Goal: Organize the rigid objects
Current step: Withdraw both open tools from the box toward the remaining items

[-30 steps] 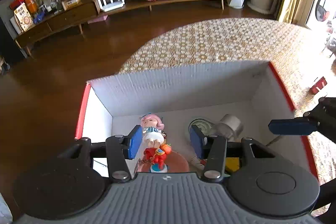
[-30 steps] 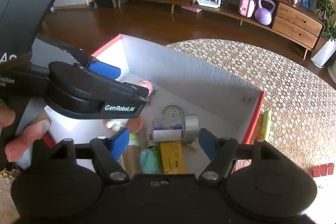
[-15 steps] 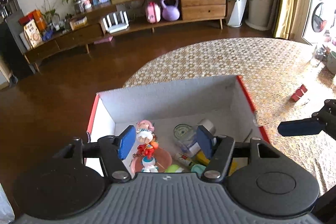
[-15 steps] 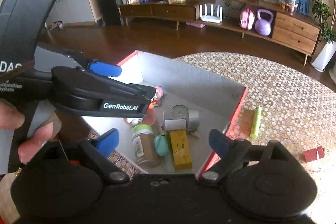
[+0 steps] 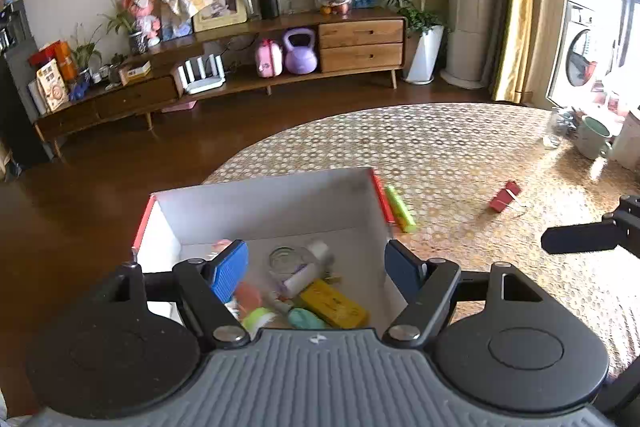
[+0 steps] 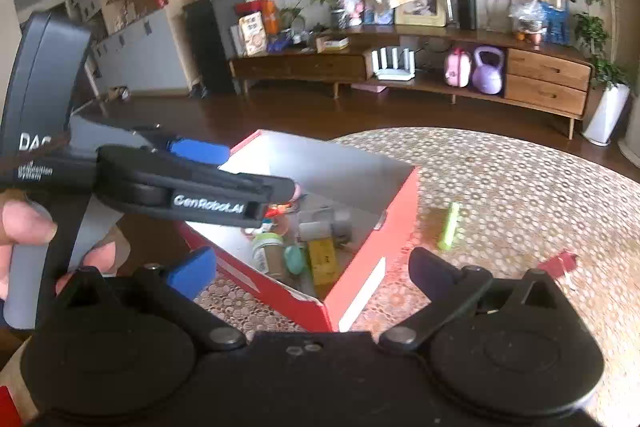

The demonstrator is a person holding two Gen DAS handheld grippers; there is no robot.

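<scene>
Both grippers are up over the near end of the box and angled down toward it. The left gripper hangs above the open top, its blue pads wide apart and the jaws opening as we watch, with nothing between them but the view down onto the contents. A bare hand shows at the left edge of the right wrist view, fingers wrapped round the left tool's grey handle.

The right gripper sits a little further out, over the box's near red corner, its jaws spreading very wide and nothing caught in them either (one pad blue on the left, the other dark in shadow on the right).

Down in the box, well below both sets of tongs, lies the sorted clutter: a yellow packet, a teal oval piece, a small clear jar, a white tube, and a brown jar with a pale green lid. Some of it is smeared by motion blur.

Out on the patterned tablecloth, a green highlighter lies just beside the box's red right wall, outside it. Further right, well apart from both grippers, sits a small red box.
</scene>
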